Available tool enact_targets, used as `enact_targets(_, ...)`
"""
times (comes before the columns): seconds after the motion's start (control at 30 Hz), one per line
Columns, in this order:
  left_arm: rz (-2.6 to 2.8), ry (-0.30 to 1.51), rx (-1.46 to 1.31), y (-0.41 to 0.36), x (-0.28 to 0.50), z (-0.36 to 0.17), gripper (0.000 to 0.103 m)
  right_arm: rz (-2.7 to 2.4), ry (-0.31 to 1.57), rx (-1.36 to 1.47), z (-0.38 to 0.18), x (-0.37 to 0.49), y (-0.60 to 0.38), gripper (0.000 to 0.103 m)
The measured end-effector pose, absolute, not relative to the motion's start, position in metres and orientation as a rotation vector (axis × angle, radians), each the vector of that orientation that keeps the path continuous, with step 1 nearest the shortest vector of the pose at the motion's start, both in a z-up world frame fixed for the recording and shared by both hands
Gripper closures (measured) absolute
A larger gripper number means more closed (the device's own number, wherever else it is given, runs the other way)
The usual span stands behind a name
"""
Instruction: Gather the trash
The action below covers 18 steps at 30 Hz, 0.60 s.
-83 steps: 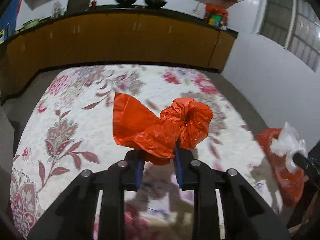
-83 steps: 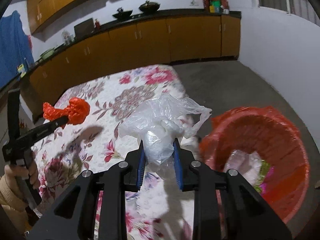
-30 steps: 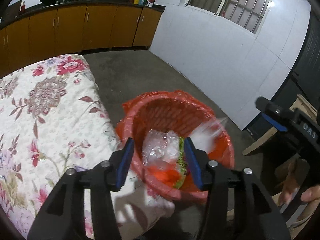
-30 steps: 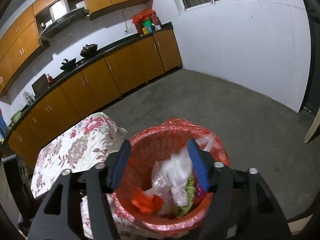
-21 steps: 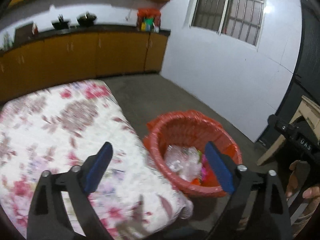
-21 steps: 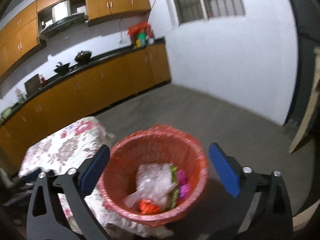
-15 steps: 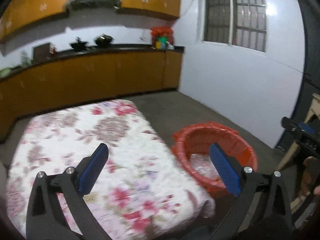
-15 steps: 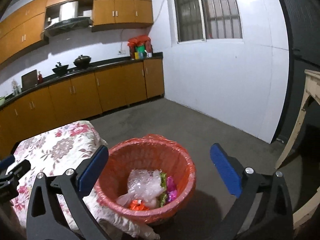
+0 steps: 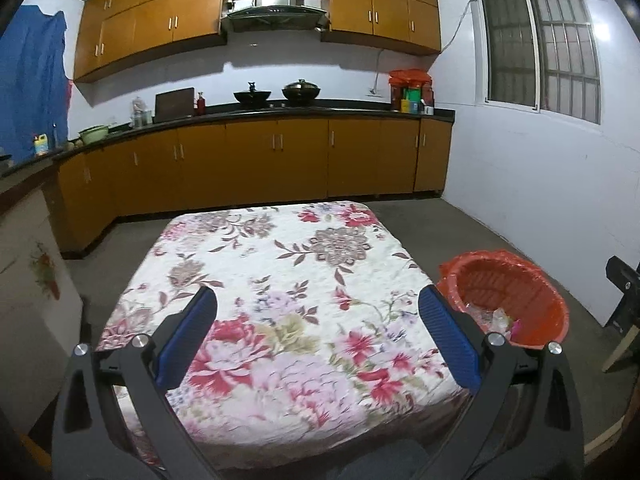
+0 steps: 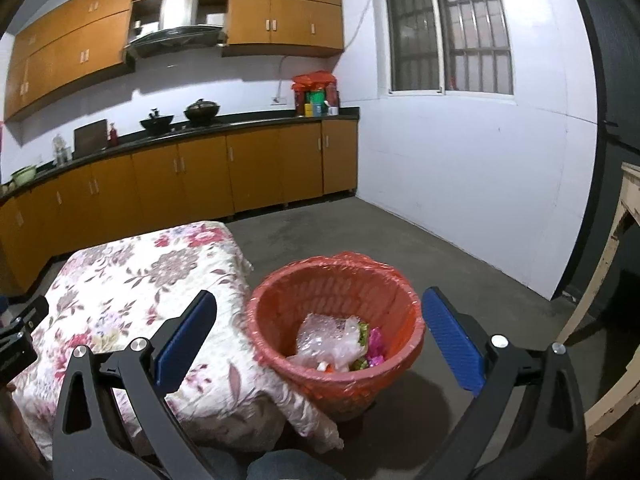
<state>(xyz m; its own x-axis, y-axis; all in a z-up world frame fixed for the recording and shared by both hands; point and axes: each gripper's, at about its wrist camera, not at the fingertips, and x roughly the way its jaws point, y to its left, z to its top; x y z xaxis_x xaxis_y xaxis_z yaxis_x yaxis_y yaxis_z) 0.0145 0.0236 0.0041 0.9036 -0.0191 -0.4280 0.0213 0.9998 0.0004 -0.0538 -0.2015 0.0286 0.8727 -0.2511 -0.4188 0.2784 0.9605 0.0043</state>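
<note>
The left gripper (image 9: 318, 332) stands with its blue pads spread wide and nothing between them; its jaws have just been opening. Ahead of it and below lies the flowered cloth (image 9: 280, 264), covering a low flat surface, and no trash shows on the cloth. The red bin (image 9: 508, 300) sits to the gripper's right, just past the right pad, on the grey floor (image 9: 460, 232) beside the cloth's corner.

The right gripper (image 10: 320, 332) is likewise released, pads far apart (its jaws have just been opening too), gripping nothing. The red bin, lined with a red bag, lies straight ahead of it and slightly lower, framed between the two pads. Inside the bin rests the trash (image 10: 332, 338): a crumpled clear plastic bag on top, with green and pink scraps to its right and what may be a bit of orange plastic underneath, though that part is small and hard to make out. The cloth lies to this gripper's left, its edge touching the bin's side.
</note>
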Motion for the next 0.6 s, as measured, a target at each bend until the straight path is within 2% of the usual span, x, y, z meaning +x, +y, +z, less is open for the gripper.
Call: enact_targets(0.6, -0.008, 0.448, -0.005, 0.028, -0.021, 0.001, 0.004, -0.292, 0.454, 0.034, 0.023, -0.074, -0.175, 0.002)
